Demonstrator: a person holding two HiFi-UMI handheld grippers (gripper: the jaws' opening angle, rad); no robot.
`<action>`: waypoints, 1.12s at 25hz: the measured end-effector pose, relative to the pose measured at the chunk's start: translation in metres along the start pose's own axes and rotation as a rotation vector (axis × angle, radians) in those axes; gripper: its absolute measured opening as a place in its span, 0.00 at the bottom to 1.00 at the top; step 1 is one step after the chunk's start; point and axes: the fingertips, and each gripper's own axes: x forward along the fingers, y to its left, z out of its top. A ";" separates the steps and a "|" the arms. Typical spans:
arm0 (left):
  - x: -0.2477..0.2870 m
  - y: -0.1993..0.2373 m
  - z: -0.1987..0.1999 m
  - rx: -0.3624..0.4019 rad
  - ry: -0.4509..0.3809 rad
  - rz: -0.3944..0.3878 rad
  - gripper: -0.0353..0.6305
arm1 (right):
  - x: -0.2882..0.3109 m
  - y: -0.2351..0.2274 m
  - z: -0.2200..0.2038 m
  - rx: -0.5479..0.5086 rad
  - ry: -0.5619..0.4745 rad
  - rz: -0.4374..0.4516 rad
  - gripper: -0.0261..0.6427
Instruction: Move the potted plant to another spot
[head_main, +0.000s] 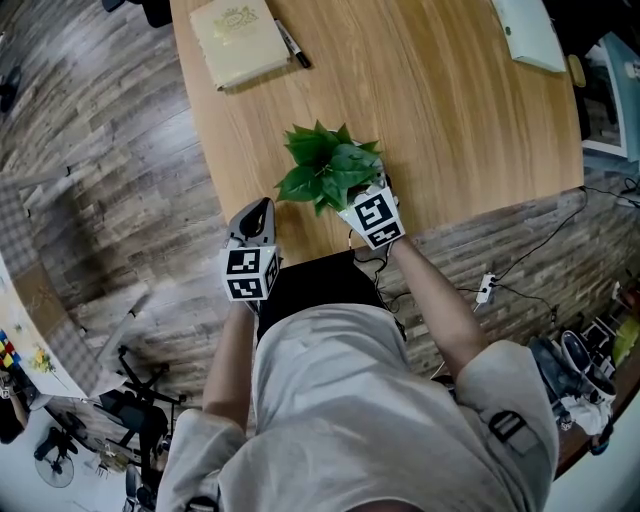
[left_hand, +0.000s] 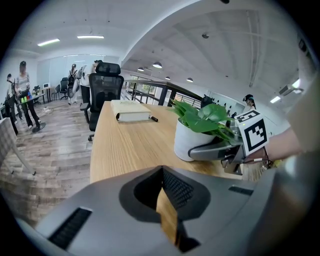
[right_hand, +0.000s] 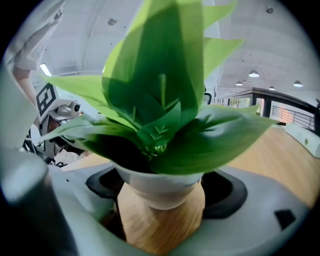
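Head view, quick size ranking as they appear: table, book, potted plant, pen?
1. table, largest.
2. book and potted plant: they look about alike, and the plant stands nearer the camera, so I won't rank them.
3. pen, smallest.

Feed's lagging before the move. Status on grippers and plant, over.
Left gripper shut, empty. Right gripper clamped on potted plant, at table's near edge. Book and pen far off, nothing close by.

A closed book (head_main: 240, 40) lies beside a pen (head_main: 292, 45) on the wooden table (head_main: 450, 130).
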 end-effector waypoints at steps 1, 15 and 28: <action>0.000 0.000 0.000 0.001 0.000 -0.001 0.07 | -0.001 0.001 0.000 0.003 0.000 -0.002 0.75; -0.007 -0.005 0.006 0.039 -0.014 -0.031 0.07 | -0.015 0.012 0.007 0.021 -0.022 -0.026 0.75; -0.020 -0.014 0.031 0.083 -0.082 -0.071 0.07 | -0.049 0.020 0.042 0.049 -0.113 -0.087 0.75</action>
